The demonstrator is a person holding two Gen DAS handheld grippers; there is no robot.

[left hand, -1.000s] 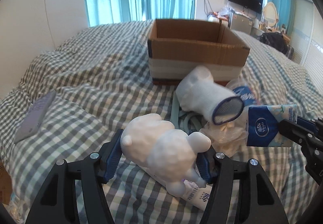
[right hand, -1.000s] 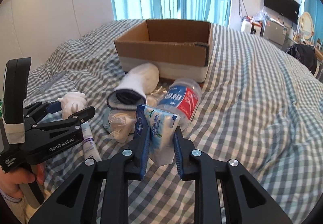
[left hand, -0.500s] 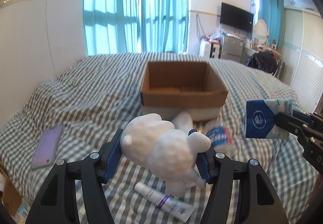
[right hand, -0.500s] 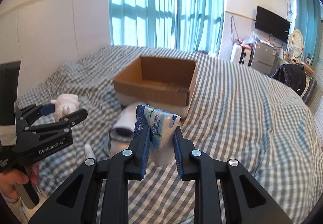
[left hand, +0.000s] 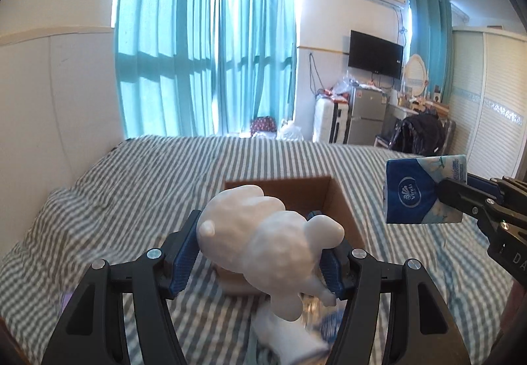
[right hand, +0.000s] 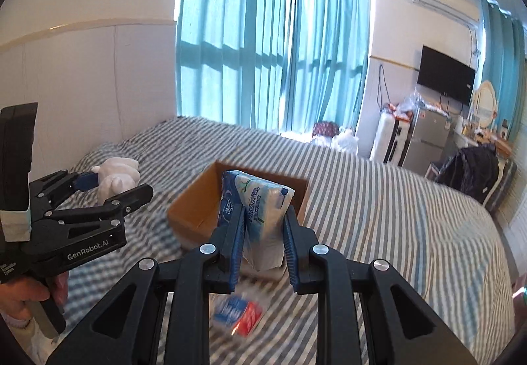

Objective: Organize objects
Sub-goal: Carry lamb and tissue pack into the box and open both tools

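My left gripper [left hand: 260, 246] is shut on a white plush toy [left hand: 263, 243] and holds it in the air in front of the open cardboard box [left hand: 339, 200]. It also shows in the right wrist view [right hand: 108, 190], with the toy [right hand: 115, 172] at the left. My right gripper [right hand: 263, 226] is shut on a blue-and-white tissue pack [right hand: 260, 203], held above the near side of the box [right hand: 194, 203]. The pack shows in the left wrist view [left hand: 418, 190] at the right.
The box stands on a checked bed [right hand: 378, 200]. A white sock roll [left hand: 290, 332] and a water bottle [right hand: 237, 315] lie on the bed below the grippers. Curtains [left hand: 204, 52], a fridge [left hand: 362, 114] and a TV [left hand: 375, 53] stand beyond the bed.
Both grippers have risen from the bed with their objects and moved toward the box. The items left on the bed have dropped to the bottom of both views.
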